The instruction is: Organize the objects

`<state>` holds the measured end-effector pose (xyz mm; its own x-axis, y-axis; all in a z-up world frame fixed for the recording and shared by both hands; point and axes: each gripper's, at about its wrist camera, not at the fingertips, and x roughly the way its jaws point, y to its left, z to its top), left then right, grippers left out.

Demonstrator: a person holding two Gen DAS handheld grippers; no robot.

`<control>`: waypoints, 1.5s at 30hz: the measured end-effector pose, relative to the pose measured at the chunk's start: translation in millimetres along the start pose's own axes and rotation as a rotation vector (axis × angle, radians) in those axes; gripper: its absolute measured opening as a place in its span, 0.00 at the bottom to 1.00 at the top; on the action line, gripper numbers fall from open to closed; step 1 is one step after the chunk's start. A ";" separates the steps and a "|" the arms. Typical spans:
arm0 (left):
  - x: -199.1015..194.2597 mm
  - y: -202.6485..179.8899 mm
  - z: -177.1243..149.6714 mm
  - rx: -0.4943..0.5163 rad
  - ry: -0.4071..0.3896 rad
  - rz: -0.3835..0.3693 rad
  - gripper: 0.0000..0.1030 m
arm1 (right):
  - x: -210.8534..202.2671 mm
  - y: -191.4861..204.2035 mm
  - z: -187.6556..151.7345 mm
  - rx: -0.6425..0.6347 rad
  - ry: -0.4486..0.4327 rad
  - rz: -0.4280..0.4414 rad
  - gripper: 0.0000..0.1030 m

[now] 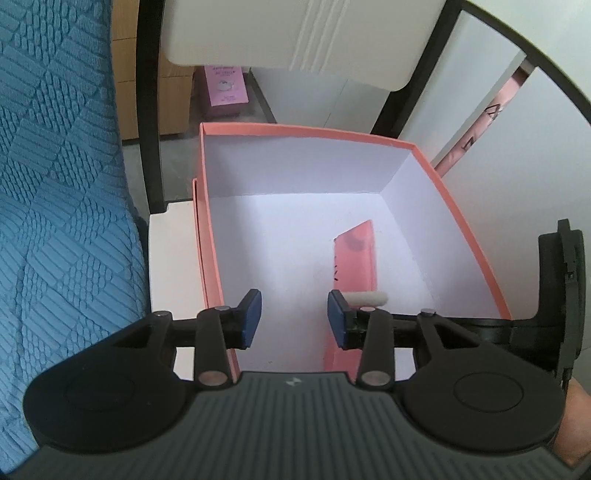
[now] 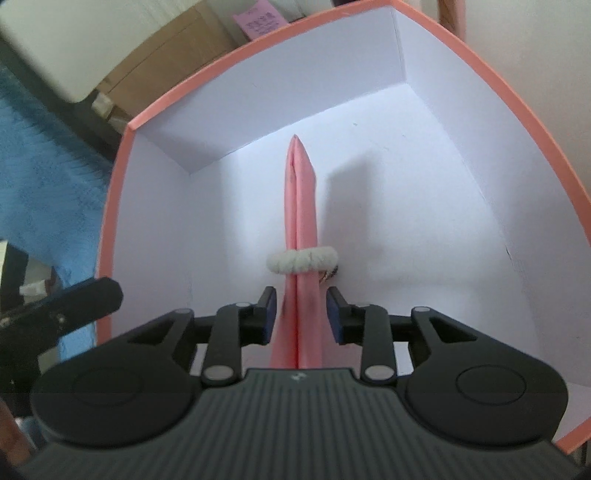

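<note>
While both jaws gape, only the right view shows band (image 2: 302, 259) circling pouch (image 2: 302, 206).

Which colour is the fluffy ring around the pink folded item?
White fluffy ring, best seen in the right wrist view.

No legible text anywhere.

Dark print on pink box (image 1: 226, 86) beyond the chair, too blurred to read; same on pink sheet (image 2: 260, 20) atop cardboard. Small pale logo on left tool (image 1: 294, 323) body and right tool (image 2: 301, 319) body, no letters.
</note>
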<state>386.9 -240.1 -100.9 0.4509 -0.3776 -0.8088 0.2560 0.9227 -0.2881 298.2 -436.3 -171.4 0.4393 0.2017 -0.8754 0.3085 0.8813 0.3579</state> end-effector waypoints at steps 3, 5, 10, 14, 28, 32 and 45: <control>-12.4 -2.7 0.0 0.009 -0.017 -0.001 0.48 | -1.3 1.5 -1.7 -0.021 0.009 -0.008 0.32; -20.4 -3.1 -0.6 0.010 -0.028 0.004 0.49 | -2.5 3.3 -2.3 -0.031 0.009 -0.005 0.31; -36.5 0.6 -3.9 -0.001 -0.054 0.008 0.55 | -8.2 3.7 -3.4 -0.015 -0.010 -0.024 0.47; -42.3 1.5 -9.0 0.002 -0.064 0.020 0.62 | -13.7 6.1 -4.6 -0.026 -0.032 -0.049 0.79; -63.9 -7.3 -14.7 -0.003 -0.075 0.019 0.97 | -64.8 16.5 -10.4 -0.046 -0.121 -0.067 0.92; -87.1 -10.9 -16.9 0.011 -0.109 0.002 0.97 | -94.1 23.4 -16.4 -0.053 -0.173 -0.064 0.92; -192.3 -14.0 -44.1 0.058 -0.258 -0.004 0.97 | -193.9 70.3 -71.6 -0.096 -0.327 -0.050 0.92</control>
<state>258.9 -177.0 36.0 0.6509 -0.3950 -0.6483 0.3033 0.9182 -0.2549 174.3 -382.9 0.2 0.6776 0.0229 -0.7351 0.2627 0.9260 0.2711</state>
